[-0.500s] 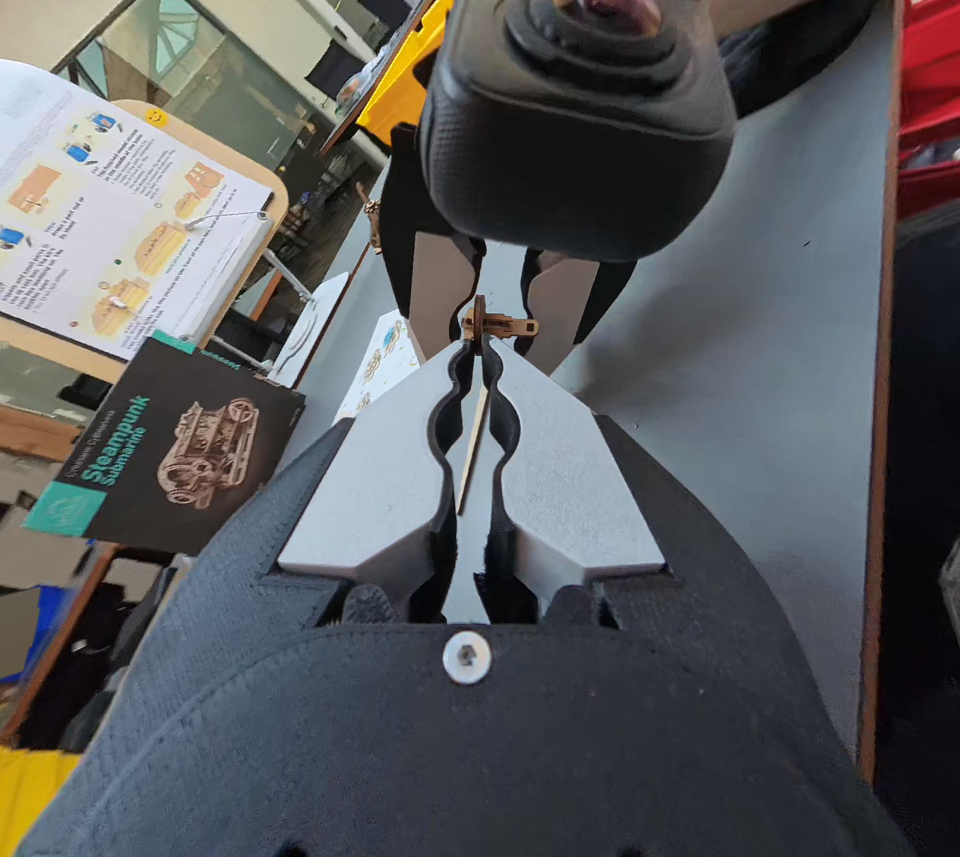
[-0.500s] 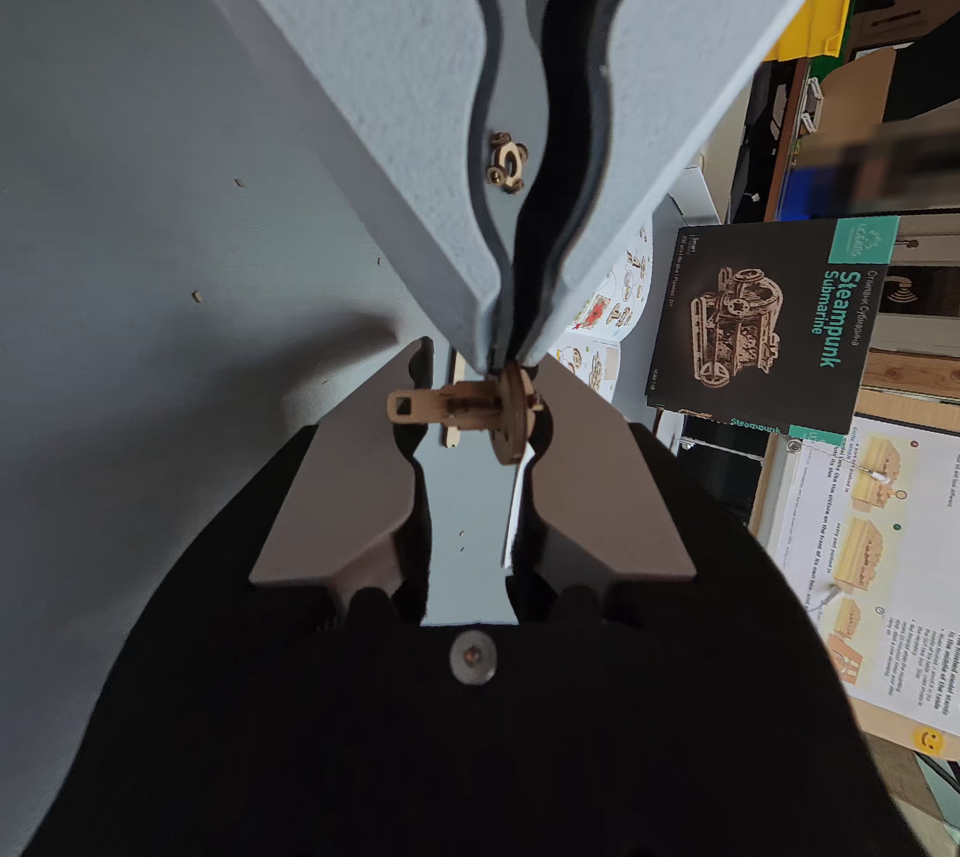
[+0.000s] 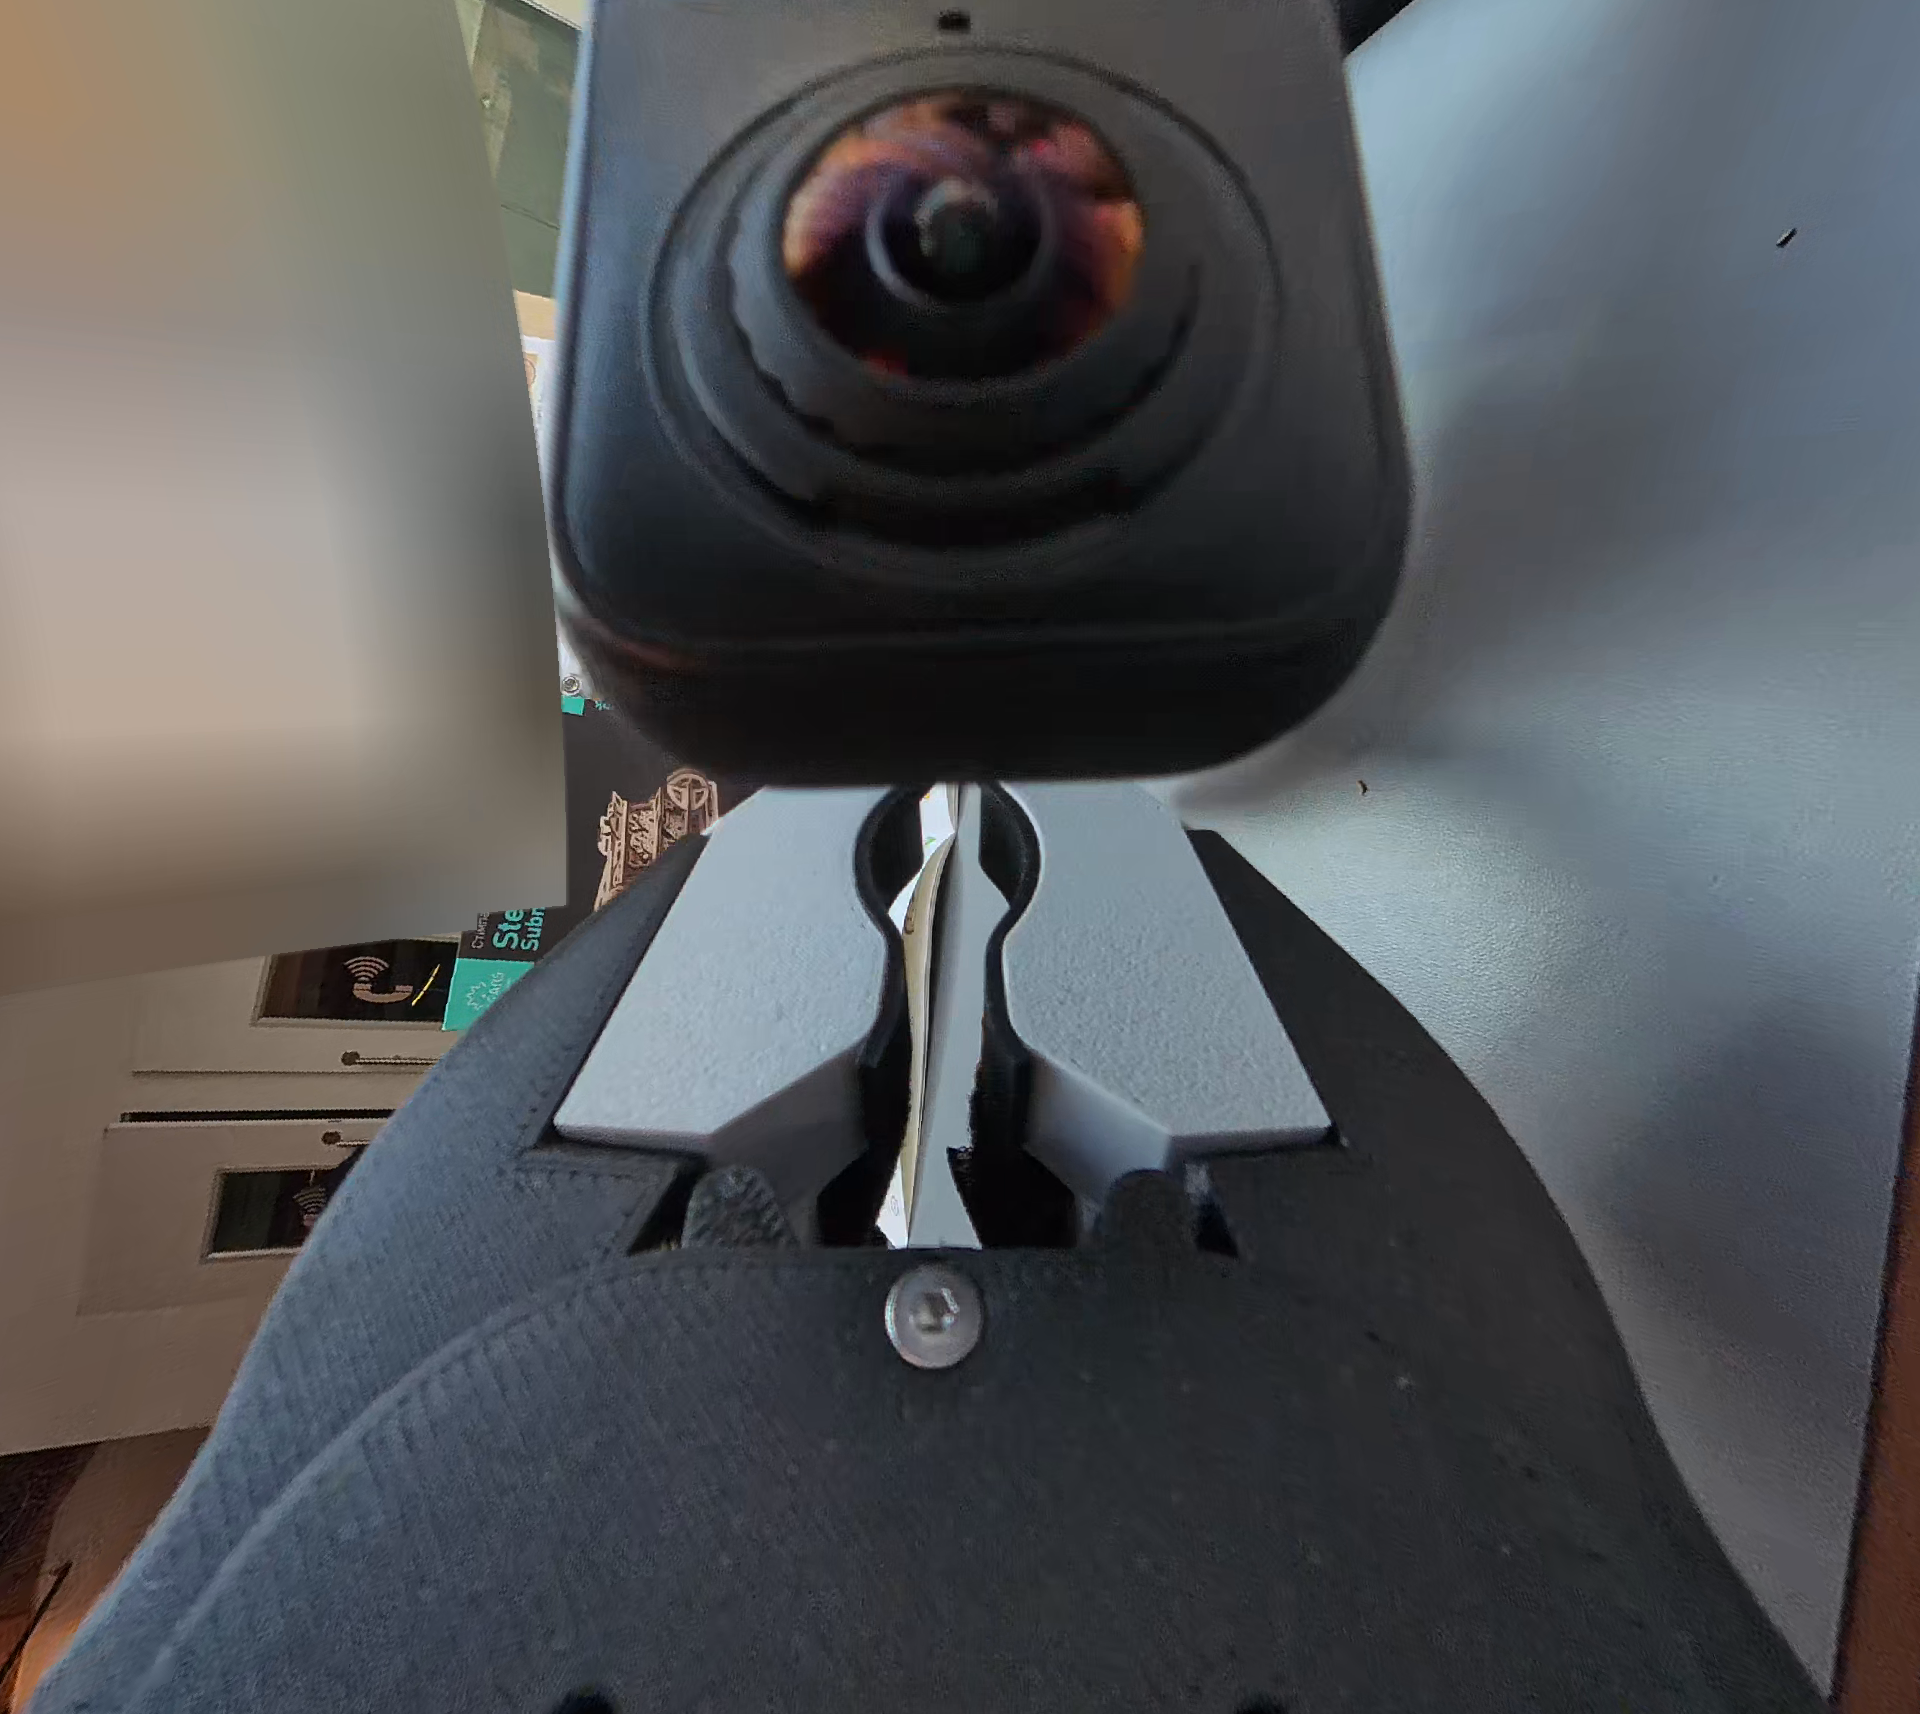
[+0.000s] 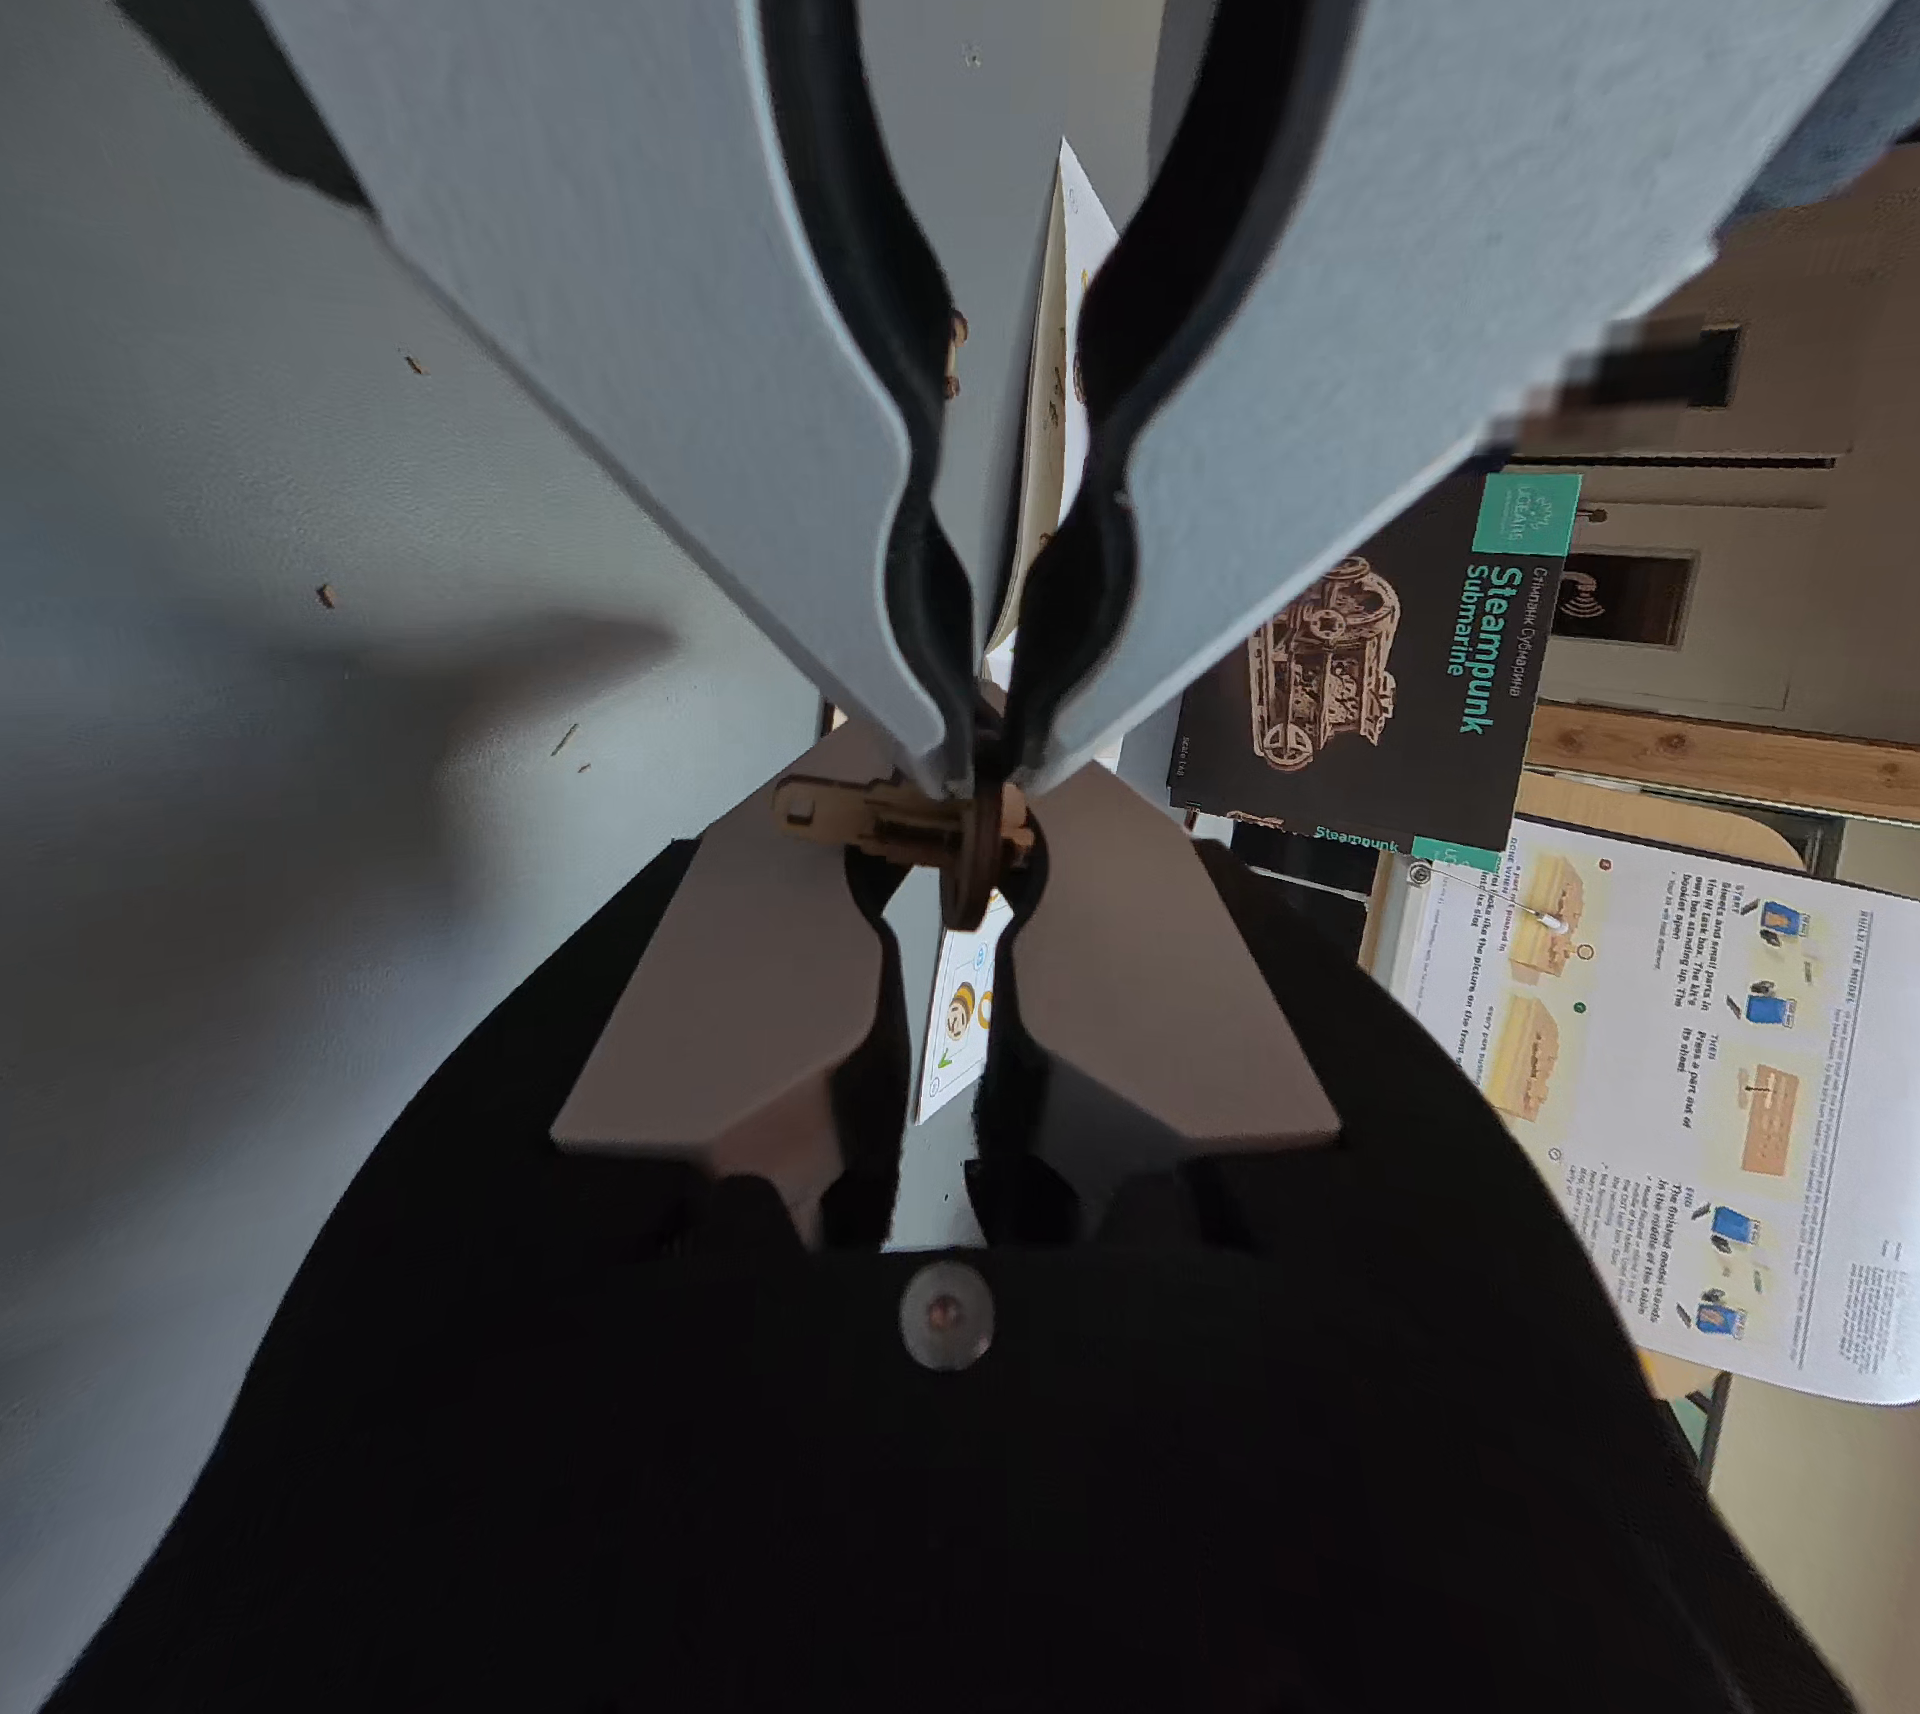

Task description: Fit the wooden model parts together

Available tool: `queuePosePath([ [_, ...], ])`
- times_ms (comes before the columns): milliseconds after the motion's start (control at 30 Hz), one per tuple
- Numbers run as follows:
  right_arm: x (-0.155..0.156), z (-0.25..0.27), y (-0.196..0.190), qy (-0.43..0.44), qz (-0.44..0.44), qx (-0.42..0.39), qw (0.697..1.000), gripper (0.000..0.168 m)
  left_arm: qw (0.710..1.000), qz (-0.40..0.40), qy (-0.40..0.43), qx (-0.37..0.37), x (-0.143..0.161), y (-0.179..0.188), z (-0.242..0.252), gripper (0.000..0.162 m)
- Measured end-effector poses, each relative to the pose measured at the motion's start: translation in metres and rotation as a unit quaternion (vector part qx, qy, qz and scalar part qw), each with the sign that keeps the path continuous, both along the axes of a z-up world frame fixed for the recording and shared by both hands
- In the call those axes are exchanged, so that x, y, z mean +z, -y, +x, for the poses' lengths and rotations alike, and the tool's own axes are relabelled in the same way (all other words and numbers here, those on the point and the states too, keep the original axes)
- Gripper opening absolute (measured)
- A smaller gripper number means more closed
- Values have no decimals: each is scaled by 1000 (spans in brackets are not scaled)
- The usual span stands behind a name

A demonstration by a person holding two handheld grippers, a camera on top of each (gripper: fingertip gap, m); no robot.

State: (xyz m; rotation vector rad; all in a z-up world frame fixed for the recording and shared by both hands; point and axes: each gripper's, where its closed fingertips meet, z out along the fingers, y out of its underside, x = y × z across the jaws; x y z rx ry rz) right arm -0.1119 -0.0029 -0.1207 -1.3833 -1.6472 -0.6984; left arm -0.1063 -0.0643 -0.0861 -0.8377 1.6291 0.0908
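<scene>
A small wooden axle (image 4: pixel 842 817) with a round disc (image 4: pixel 971 875) on it hangs above the grey table (image 4: pixel 260 729). In the right wrist view my left gripper (image 4: pixel 977 765) comes in from above, its tips pinched shut on the disc's rim. My right gripper (image 4: pixel 951 833) meets it tip to tip, its jaws drawn close around the part, and the axle sticks out across its left fingertip. In the left wrist view my left gripper (image 3: pixel 956 797) is shut. The right gripper's camera (image 3: pixel 966 376) hides its tips and the part.
A black kit box (image 4: pixel 1382 667) stands at the table's far side, next to an instruction sheet on a wooden board (image 4: pixel 1683 1093). An open booklet (image 4: pixel 961 1030) lies beneath the grippers. A small loose wooden piece (image 4: pixel 954 355) lies on the table.
The two grippers have moved closer together, so the right gripper's camera now fills the left wrist view and hides the part. The right gripper's jaws have closed in.
</scene>
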Motion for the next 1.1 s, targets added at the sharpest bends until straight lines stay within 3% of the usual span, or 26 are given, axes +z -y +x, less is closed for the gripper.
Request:
queuePosePath([
  [133,13,-5,2,-34,12,19,999,0,999,-20,34,-1,6,-1,-6,1],
  [300,28,-9,3,-77,28,39,996,0,980,-144,134,-11,20,0,-15,0],
  [400,27,-15,7,-92,18,55,994,0,971,-171,164,-26,23,0,-18,0],
  [533,15,-9,0,-81,0,37,996,1,983,-110,146,-15,21,-6,-18,0],
  [567,12,-5,-3,-75,-5,26,997,9,988,-85,131,-6,19,-8,-18,0],
  [667,25,-2,-6,-74,32,34,996,22,998,14,54,31,10,-15,-21,0],
  [800,33,-13,4,-46,76,65,994,23,993,105,-14,44,4,-14,-18,0],
  [1100,26,-15,7,3,98,82,992,11,990,118,-49,65,0,-16,-20,1],
])
